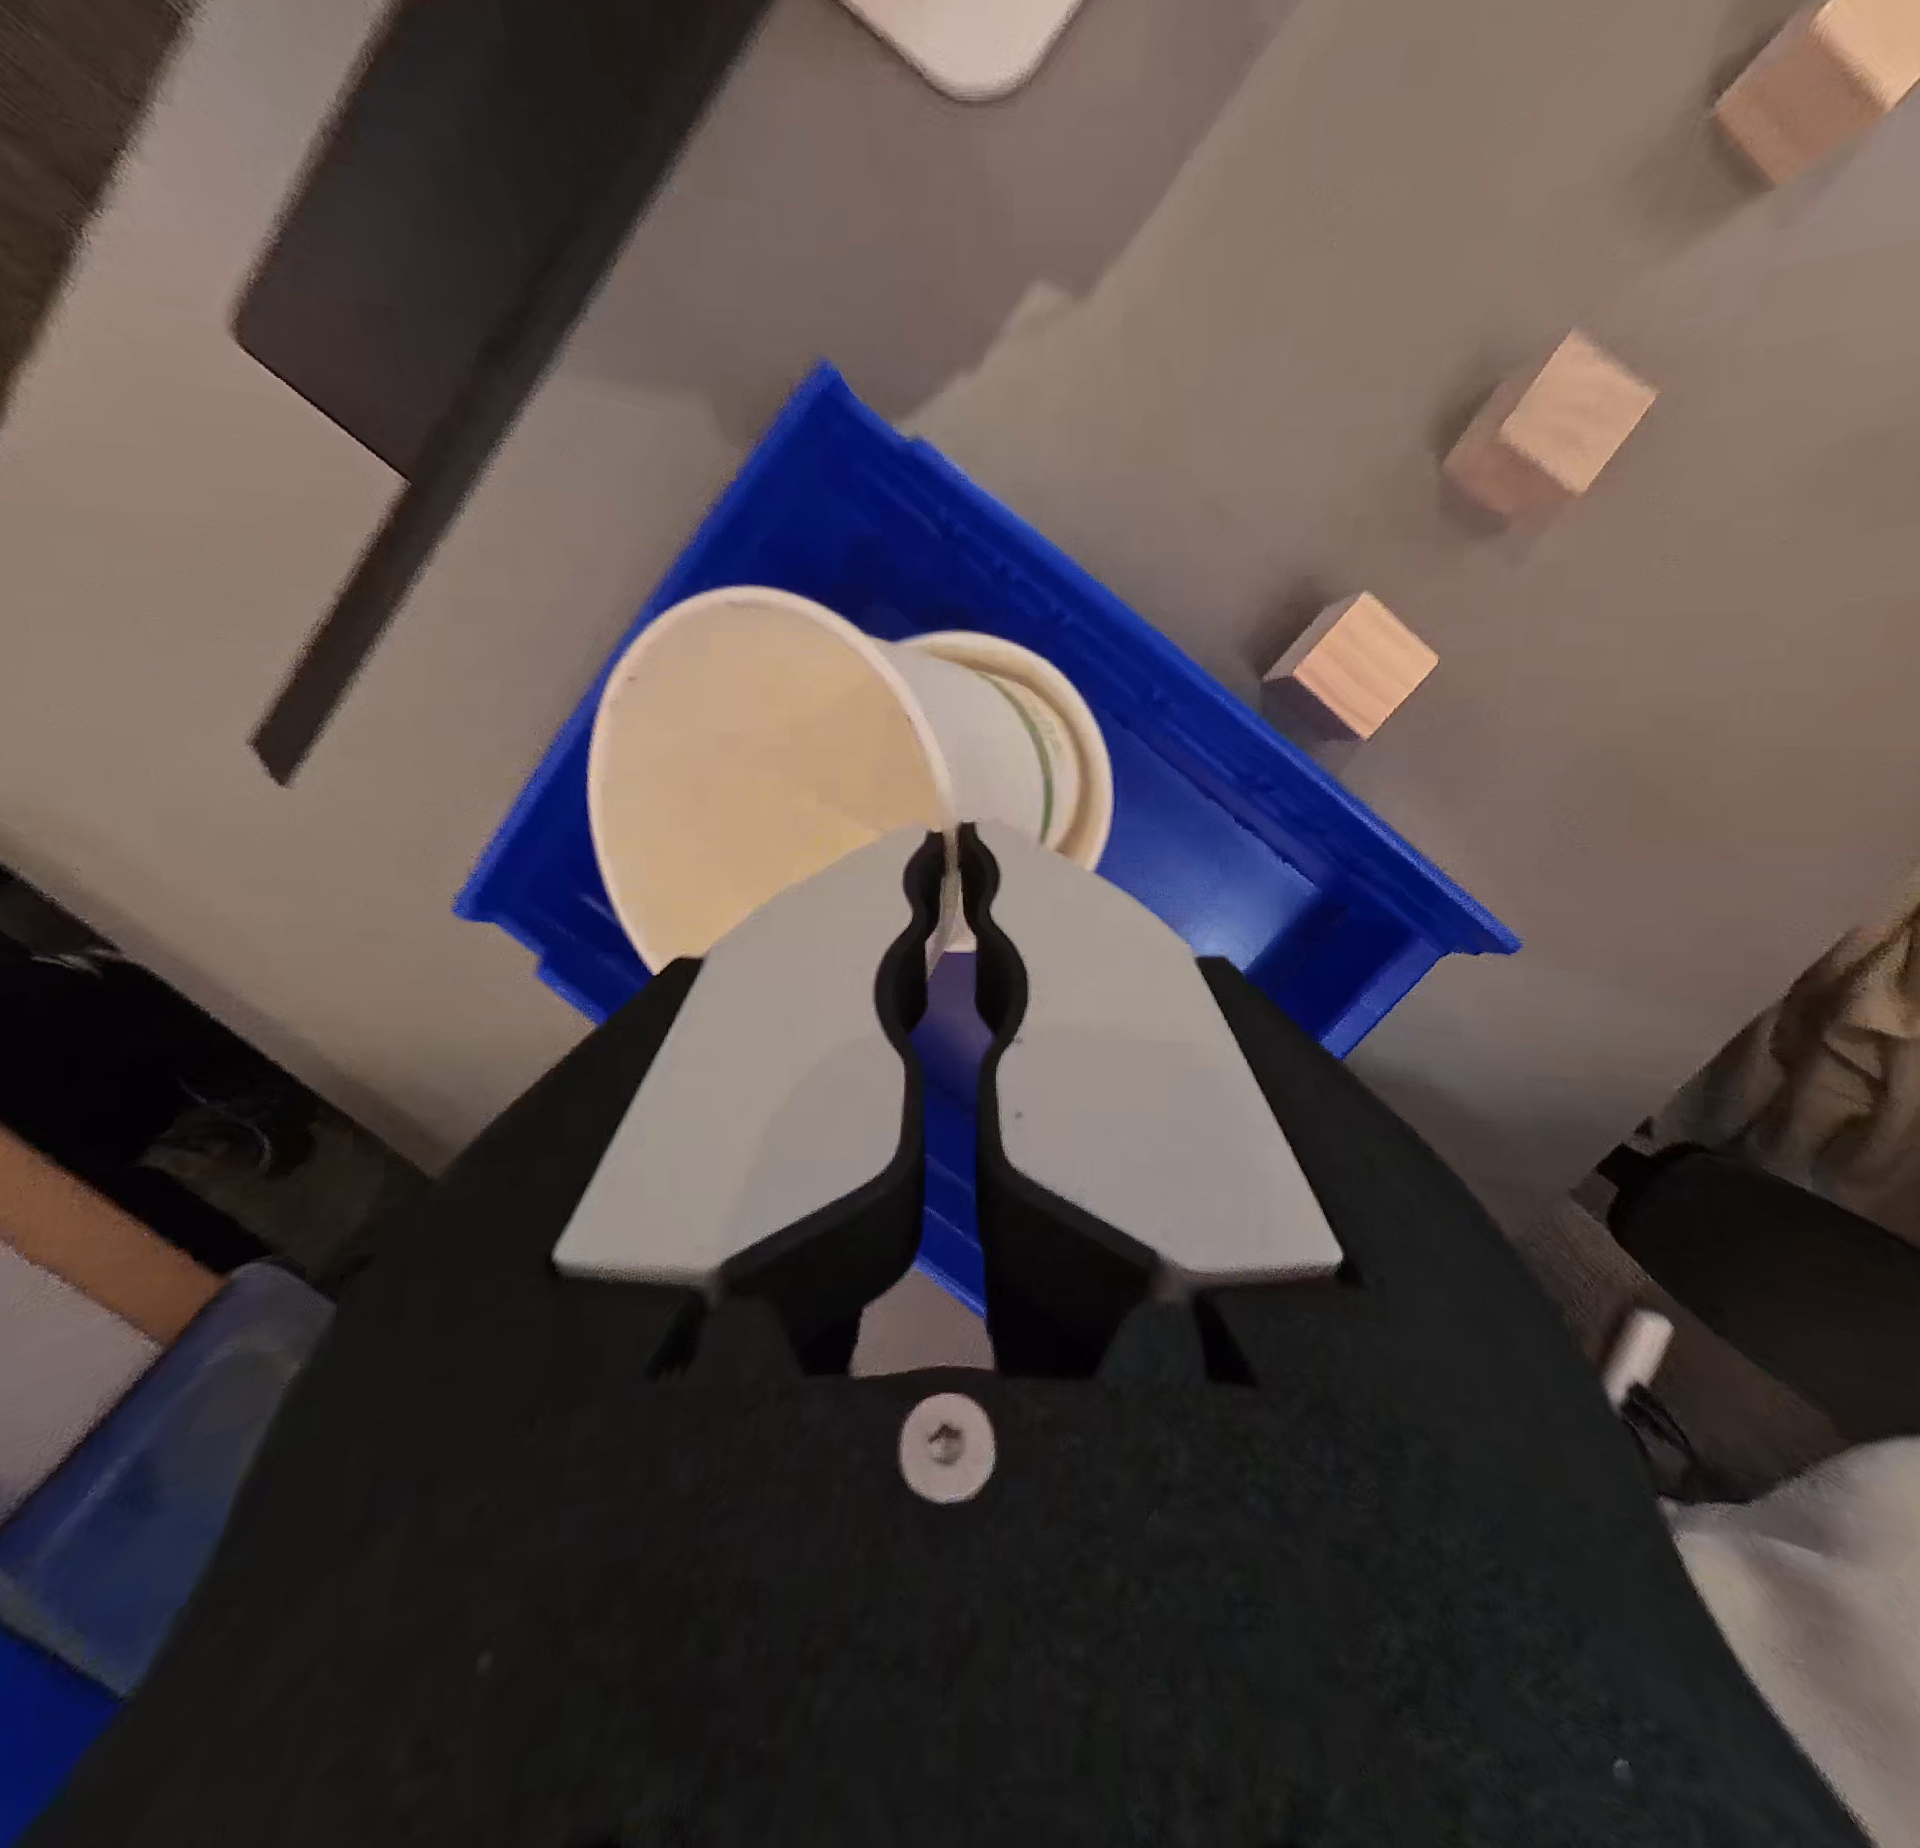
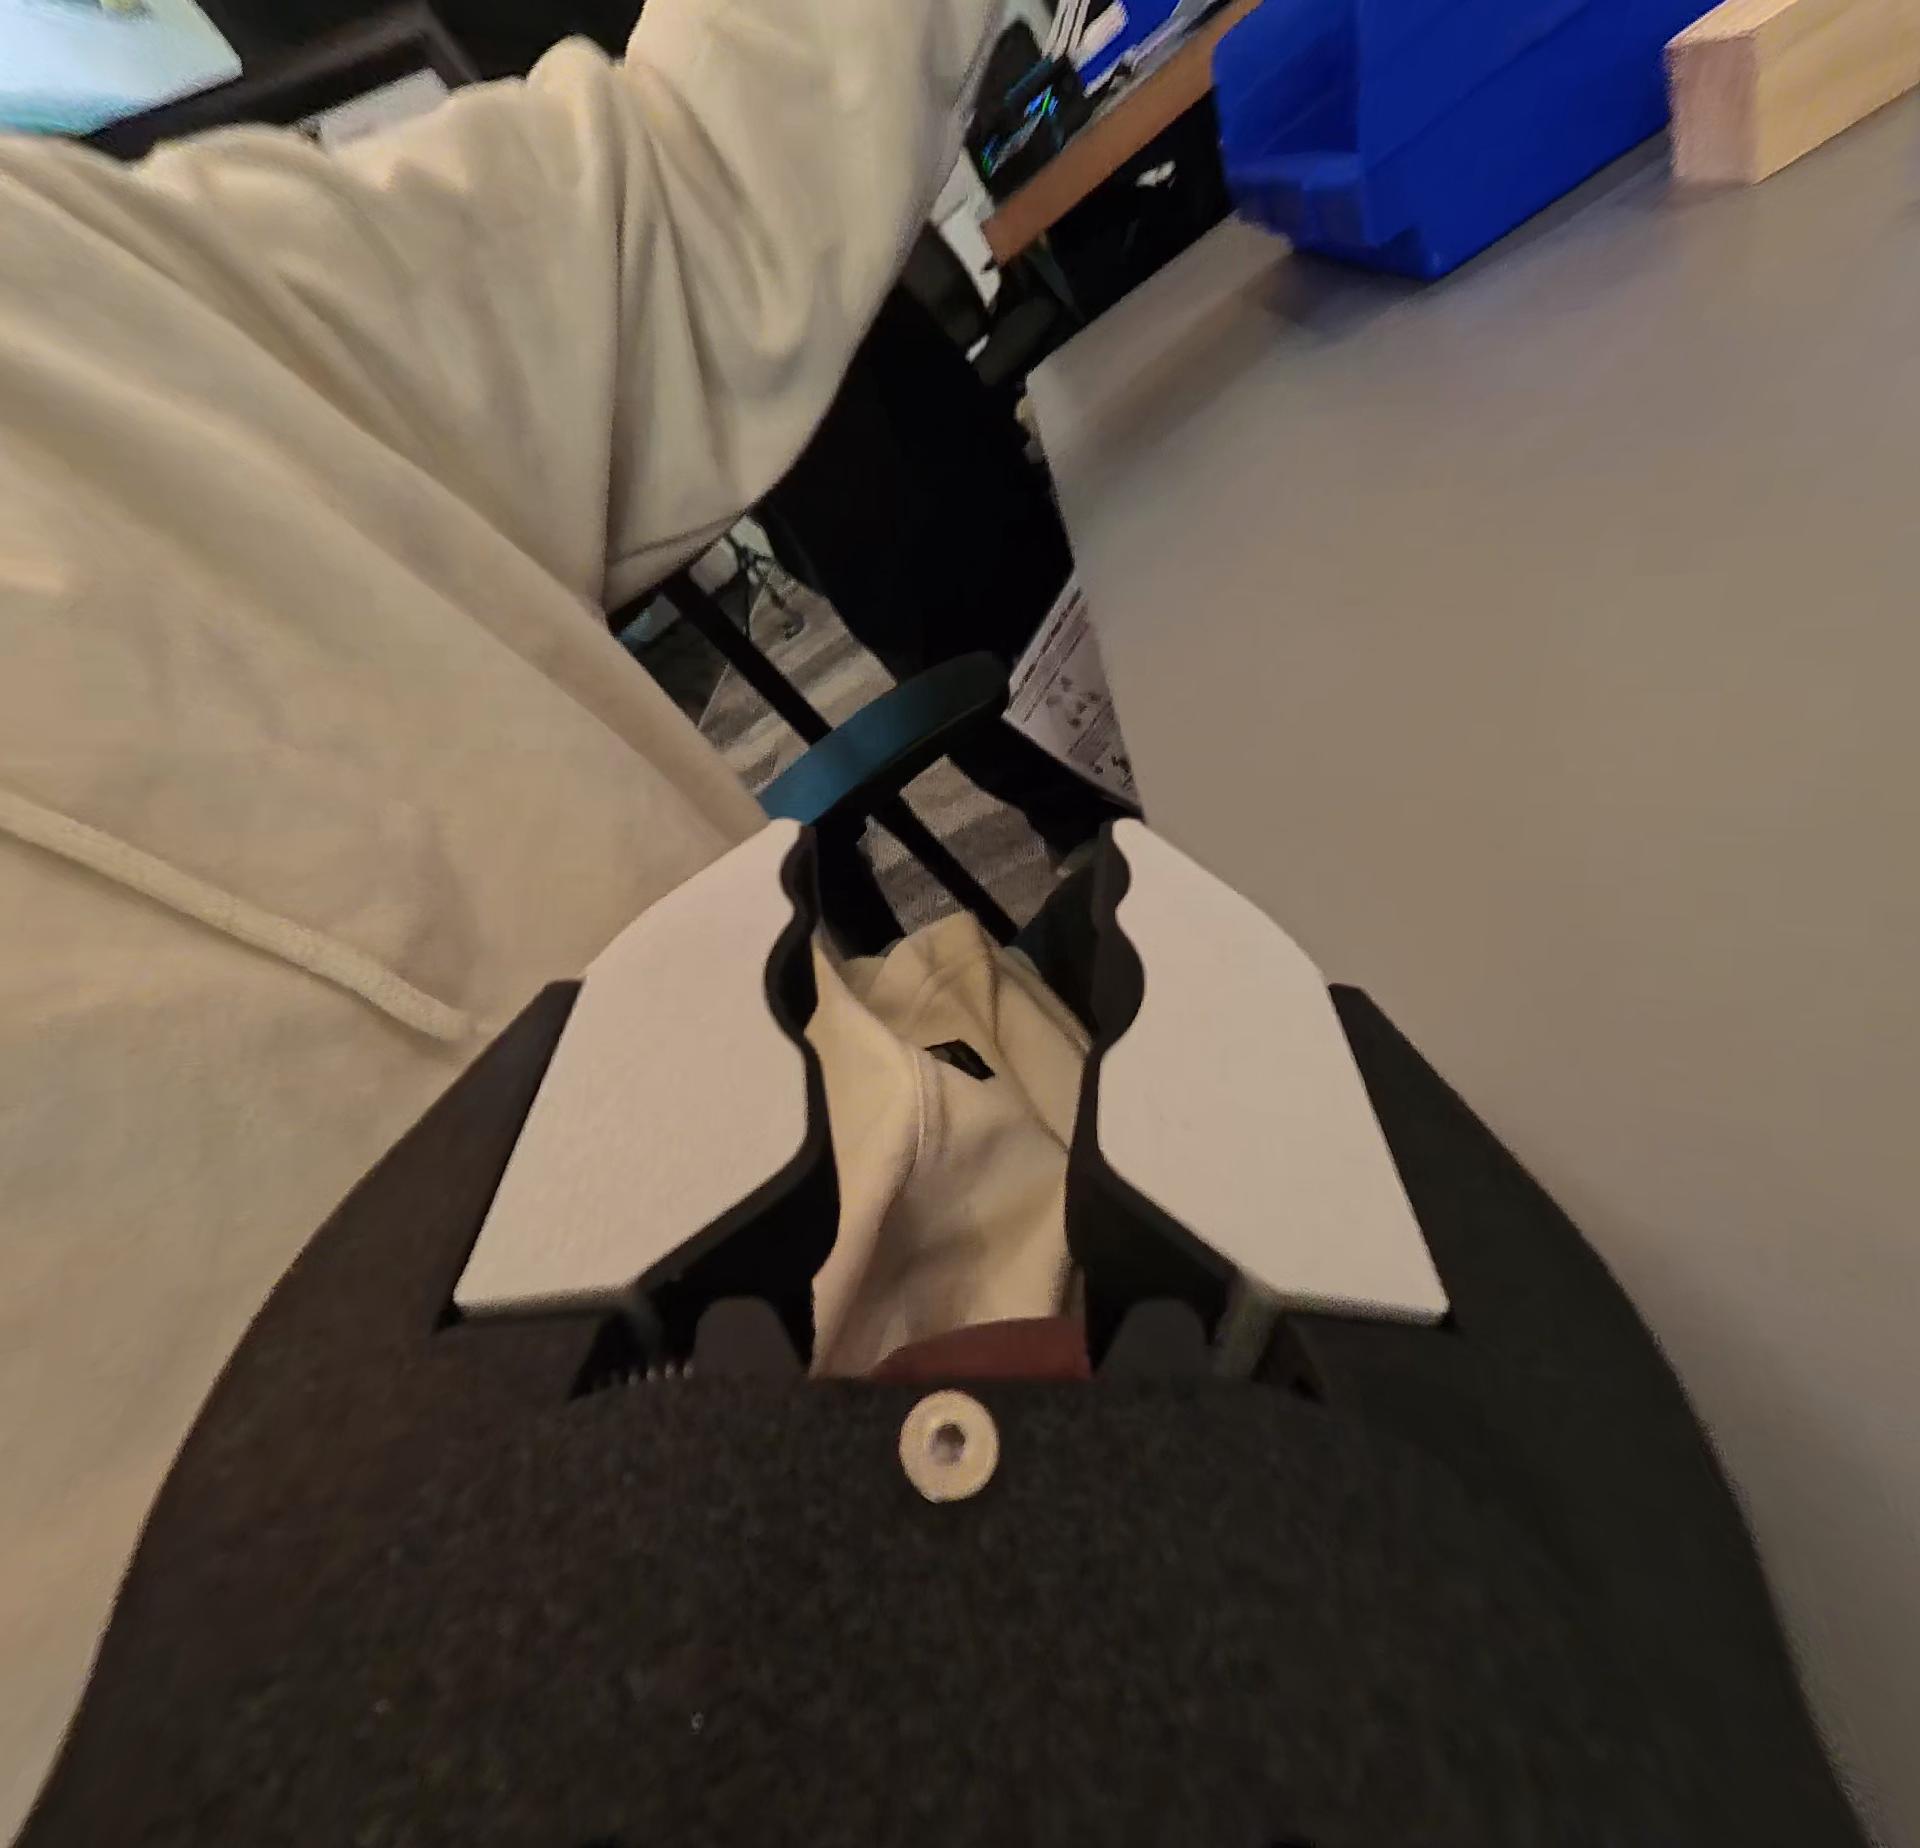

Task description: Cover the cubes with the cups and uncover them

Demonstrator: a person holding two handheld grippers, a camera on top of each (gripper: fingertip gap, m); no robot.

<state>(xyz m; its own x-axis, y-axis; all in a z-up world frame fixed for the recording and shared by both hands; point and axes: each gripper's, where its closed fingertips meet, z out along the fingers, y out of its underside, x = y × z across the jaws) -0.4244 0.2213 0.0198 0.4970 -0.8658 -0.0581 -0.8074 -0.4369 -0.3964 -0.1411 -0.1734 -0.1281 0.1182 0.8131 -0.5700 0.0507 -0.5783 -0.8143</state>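
In the left wrist view my left gripper (image 1: 957, 842) is shut on the rim of a white paper cup (image 1: 758, 780), which lies tilted with its mouth toward the camera, above a blue bin (image 1: 1299, 863). Another cup (image 1: 1039, 738) stands behind it in the bin. Three wooden cubes (image 1: 1356, 666) (image 1: 1553, 437) (image 1: 1829, 73) sit in a diagonal row on the grey table to the right. In the right wrist view my right gripper (image 2: 956, 842) is open and empty, pointing off the table edge toward a person's cream sleeve (image 2: 312, 448). A wooden cube (image 2: 1797, 73) sits at the top right.
A dark rectangular mat (image 1: 468, 240) and a white pad (image 1: 966, 11) lie on the far side of the table. The blue bin also shows in the right wrist view (image 2: 1455, 105). A paper sheet (image 2: 1070, 697) lies at the table edge. A dark chair (image 2: 914, 479) is beyond it.
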